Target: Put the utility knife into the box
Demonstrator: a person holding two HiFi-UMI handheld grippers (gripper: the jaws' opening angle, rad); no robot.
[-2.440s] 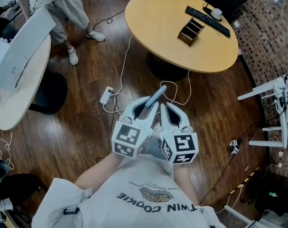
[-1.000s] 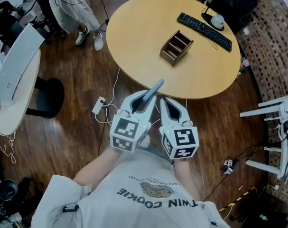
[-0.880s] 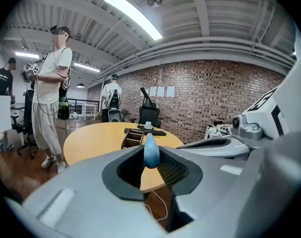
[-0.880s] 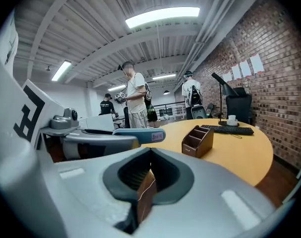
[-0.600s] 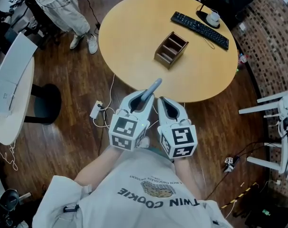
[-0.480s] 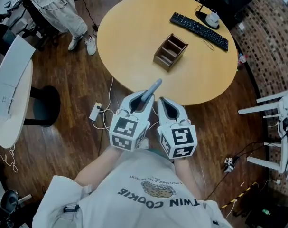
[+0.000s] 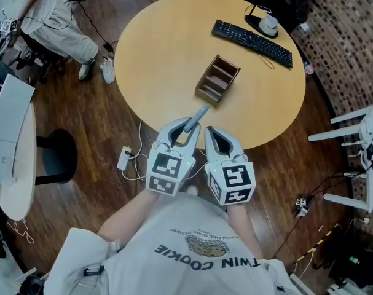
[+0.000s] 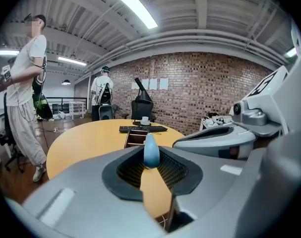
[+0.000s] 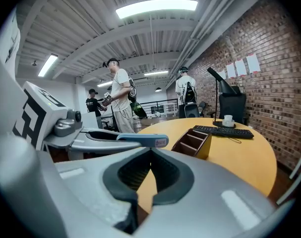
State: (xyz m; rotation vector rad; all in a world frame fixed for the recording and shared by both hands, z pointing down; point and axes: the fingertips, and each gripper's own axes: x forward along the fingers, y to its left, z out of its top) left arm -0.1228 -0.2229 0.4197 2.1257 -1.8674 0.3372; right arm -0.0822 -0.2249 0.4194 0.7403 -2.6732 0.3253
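Closer than 2 seconds ago: the round wooden table [image 7: 164, 48] has drawn in toward me, and both grippers now overlap its near edge.

Item 1, far left: a person [image 7: 54, 20] in pale trousers stands on the dark plank floor, well apart from the table.

Item 2: left gripper [image 7: 186, 128], jaws clamped on the utility knife [image 7: 199, 115]. I see its blue-grey end poking up between the pads and pointing toward the box.

Item 3: brown wooden box [image 7: 217, 80], 3 open compartments, on the table just beyond the knife's end and not touching it.

Item 4: right gripper [image 7: 213, 133], beside the left one. I see its jaws closed tip to tip with nothing between them.

Item 5, far side, right: black keyboard [image 7: 252, 34], well apart from the box.
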